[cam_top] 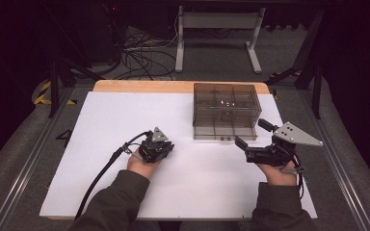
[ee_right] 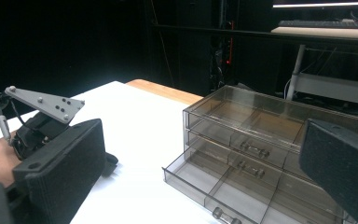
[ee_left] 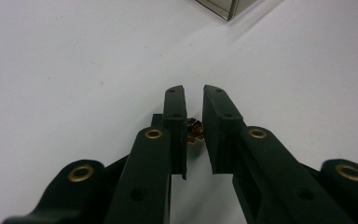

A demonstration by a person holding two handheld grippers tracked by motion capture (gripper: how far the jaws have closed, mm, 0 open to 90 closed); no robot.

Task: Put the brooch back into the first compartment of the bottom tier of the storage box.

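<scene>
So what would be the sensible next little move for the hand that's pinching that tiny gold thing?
Probably lift it straight up off the table. The left gripper is shut on the small gold piece, which sits low between its pads. The drawer box has its bottom drawer pulled out, and the right gripper stands open nearby, so carrying it there looks likely.

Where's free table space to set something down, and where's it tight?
Free: the white sheet left of the drawer box, and the strip between the left claw and right claw. Tight: in front of the box, where its open bottom drawer sticks out by the right claw.
</scene>
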